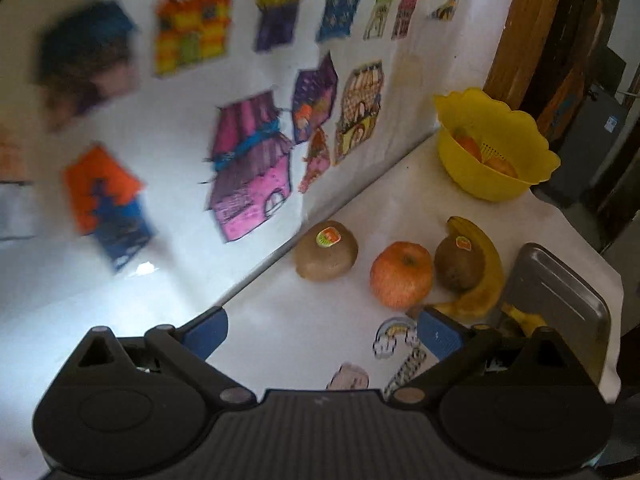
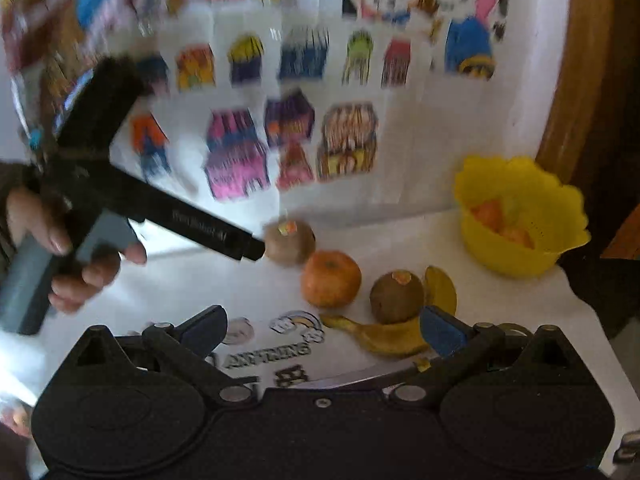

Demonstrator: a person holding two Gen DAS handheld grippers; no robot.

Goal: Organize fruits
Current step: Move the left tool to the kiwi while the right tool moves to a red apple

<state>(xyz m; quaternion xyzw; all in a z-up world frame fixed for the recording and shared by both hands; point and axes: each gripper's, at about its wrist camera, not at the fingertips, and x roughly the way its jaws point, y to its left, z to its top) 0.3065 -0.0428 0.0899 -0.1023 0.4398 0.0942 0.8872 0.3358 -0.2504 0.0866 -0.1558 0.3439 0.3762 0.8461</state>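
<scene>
Left claw wide open, empty, low in frame. Right claw spread wide too, gripping nothing. Mid-frame on the table: kiwi, apple, second kiwi against the banana. Upper right, yellow bowl with fruit inside.

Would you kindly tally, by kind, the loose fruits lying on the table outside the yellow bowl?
Kiwis: 2, one near the wall, one against the banana
Apple: 1
Banana: 1
Total: 4
</scene>
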